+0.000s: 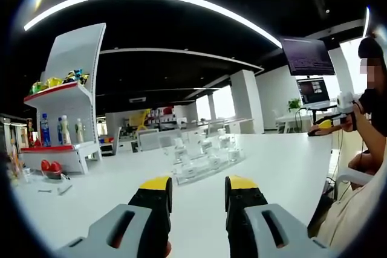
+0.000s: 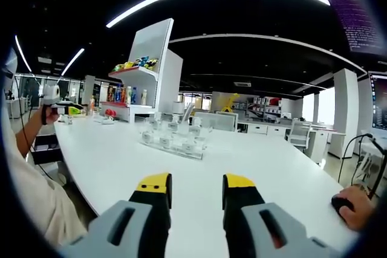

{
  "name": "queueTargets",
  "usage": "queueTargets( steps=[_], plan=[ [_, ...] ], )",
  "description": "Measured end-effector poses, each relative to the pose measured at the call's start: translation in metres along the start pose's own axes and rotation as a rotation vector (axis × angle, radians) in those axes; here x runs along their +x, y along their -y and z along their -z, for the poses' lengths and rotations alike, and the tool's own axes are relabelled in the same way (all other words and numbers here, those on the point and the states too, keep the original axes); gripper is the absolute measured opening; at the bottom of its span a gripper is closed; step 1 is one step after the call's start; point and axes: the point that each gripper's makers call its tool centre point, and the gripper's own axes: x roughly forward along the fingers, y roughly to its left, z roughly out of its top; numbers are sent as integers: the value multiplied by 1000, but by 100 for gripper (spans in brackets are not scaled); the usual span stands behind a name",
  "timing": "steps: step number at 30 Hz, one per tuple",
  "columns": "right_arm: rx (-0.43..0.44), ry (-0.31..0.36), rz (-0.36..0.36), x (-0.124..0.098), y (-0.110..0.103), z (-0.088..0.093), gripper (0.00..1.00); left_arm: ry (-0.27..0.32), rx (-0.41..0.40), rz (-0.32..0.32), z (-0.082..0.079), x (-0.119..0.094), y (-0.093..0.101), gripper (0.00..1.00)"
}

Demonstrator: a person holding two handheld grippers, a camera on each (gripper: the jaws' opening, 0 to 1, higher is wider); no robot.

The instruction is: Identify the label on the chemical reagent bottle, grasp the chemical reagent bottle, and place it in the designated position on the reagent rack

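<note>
White table: reagent rack beyond tongs.

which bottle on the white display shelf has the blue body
The leftmost bottle on the white display shelf; the bottles to its right look paler.

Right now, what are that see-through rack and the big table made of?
The reagent rack looks like clear acrylic or glass: you see the table through it, edges glinting. The table looks like smooth white laminate or plastic, faintly glossy; I can't be sure.
</note>
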Motion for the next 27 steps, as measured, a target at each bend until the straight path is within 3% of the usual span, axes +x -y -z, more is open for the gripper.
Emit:
queueTargets(
  steps=[27],
  plan=[
    [0,-14,-2,2,-1,4,33,-1,2,2,0,0,1,36]
  ],
)
